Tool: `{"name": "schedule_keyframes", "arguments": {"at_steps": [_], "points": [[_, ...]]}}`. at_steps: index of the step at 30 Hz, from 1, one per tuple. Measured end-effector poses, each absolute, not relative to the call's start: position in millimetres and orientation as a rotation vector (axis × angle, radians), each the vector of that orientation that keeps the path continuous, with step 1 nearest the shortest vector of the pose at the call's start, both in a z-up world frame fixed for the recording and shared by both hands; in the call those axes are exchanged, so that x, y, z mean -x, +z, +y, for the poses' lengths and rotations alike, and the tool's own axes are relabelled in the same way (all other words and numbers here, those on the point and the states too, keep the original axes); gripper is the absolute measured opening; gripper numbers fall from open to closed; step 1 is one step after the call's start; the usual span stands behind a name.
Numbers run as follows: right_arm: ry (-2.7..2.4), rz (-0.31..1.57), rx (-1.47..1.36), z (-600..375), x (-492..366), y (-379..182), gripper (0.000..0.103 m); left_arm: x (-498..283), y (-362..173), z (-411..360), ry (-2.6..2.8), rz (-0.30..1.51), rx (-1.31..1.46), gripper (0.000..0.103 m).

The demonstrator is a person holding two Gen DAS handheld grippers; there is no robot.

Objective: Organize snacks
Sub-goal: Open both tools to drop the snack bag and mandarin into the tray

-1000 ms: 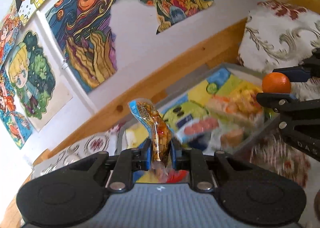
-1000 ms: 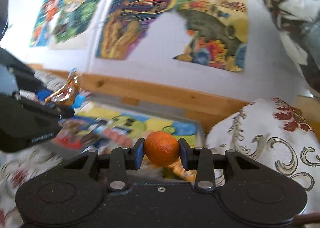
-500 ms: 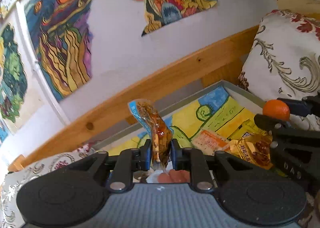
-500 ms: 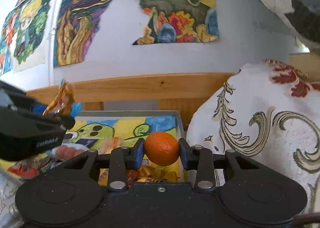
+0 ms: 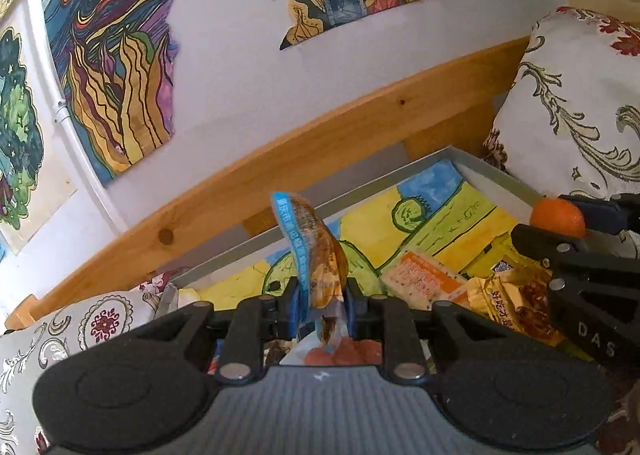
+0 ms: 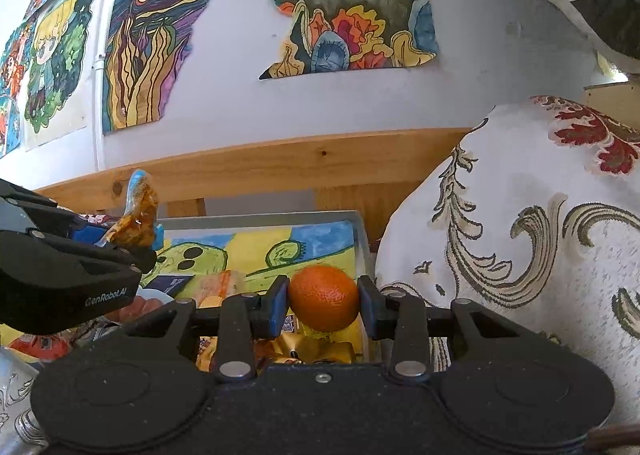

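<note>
- Left wrist view: the left tongs [image 5: 320,305] are closed on a snack packet [image 5: 316,251], clear with a blue edge and brown contents. Its long axis stands nearly upright, leaning toward 11 o'clock.
- The grey tray [image 5: 496,175] with a painted lining lies ahead from 12 to 3 o'clock, below the packet. An orange-and-white wrapper [image 5: 424,279] and a golden packet [image 5: 512,303] lie in it at 2 to 3 o'clock.
- Right wrist view: the right tongs [image 6: 323,301] are closed on a mandarin [image 6: 323,297], pinched at its sides.
- The tray lies directly below and ahead at 12 o'clock, with a floral cushion [image 6: 520,235] at 3 o'clock.
- Both tongs hover over the tray; the right looks nearer its far right corner.
</note>
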State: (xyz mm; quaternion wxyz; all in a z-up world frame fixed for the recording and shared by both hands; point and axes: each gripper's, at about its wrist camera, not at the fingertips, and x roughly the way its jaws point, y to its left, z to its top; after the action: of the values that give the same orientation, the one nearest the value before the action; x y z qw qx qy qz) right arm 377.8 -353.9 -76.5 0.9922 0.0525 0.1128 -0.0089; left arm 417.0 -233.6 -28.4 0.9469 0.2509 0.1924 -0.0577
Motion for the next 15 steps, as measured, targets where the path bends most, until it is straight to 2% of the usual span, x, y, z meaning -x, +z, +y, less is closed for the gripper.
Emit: {"name": "schedule_keyframes", "arguments": {"at_steps": [7, 10, 15], "points": [[-0.023, 0.221, -0.12, -356.7, -377.7, -75.9, 0.043, -419.0, -27.1, -229.6, -0.103, 0.392, -0.48, 0.041], [-0.023, 0.222, -0.122, -356.4, -376.9, -75.5, 0.046, -418.9, -27.1, -226.6, -0.102, 0.398, -0.462, 0.054], [-0.024, 0.22, -0.119, -356.3, -376.0, -74.9, 0.054, -415.4, -24.7, -221.3, -0.085, 0.386, -0.436, 0.062]]}}
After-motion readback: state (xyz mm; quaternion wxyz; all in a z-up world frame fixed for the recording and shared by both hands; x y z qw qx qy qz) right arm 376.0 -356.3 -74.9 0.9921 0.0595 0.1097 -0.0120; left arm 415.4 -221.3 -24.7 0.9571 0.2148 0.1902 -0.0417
